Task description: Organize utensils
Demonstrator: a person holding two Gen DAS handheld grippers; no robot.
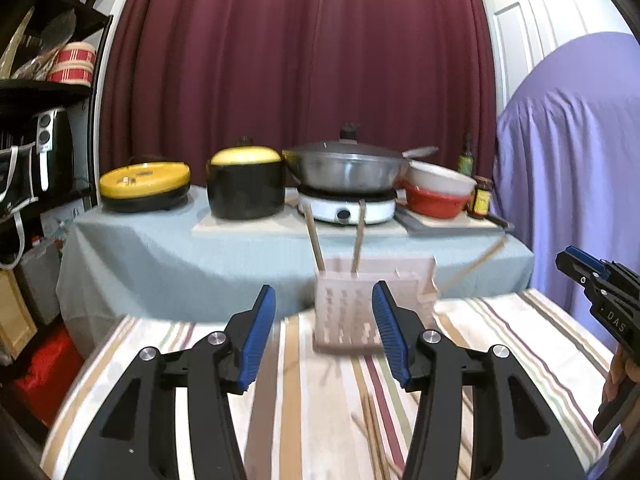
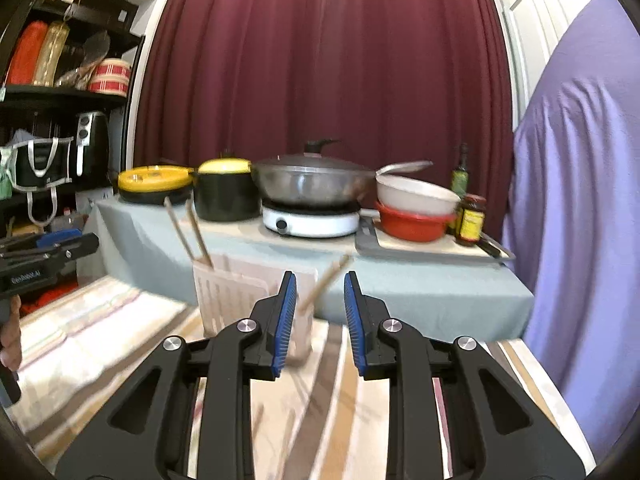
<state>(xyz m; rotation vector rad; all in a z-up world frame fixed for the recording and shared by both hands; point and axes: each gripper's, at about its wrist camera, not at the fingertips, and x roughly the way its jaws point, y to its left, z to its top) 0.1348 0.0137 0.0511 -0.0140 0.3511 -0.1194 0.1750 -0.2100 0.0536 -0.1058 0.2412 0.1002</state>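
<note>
A pale slotted utensil holder stands on the striped tablecloth, with two chopsticks upright in it and a third chopstick leaning out to the right. It also shows in the right wrist view. My left gripper is open and empty, just in front of the holder. My right gripper is open and empty, with the leaning chopstick beyond its fingers. Loose chopsticks lie on the cloth below the left gripper. The right gripper also shows at the left wrist view's right edge.
Behind stands a second table with a yellow-lidded cooker, a black pot, a wok on a white burner, stacked bowls and jars. Shelving is at the left, a purple-draped object at the right.
</note>
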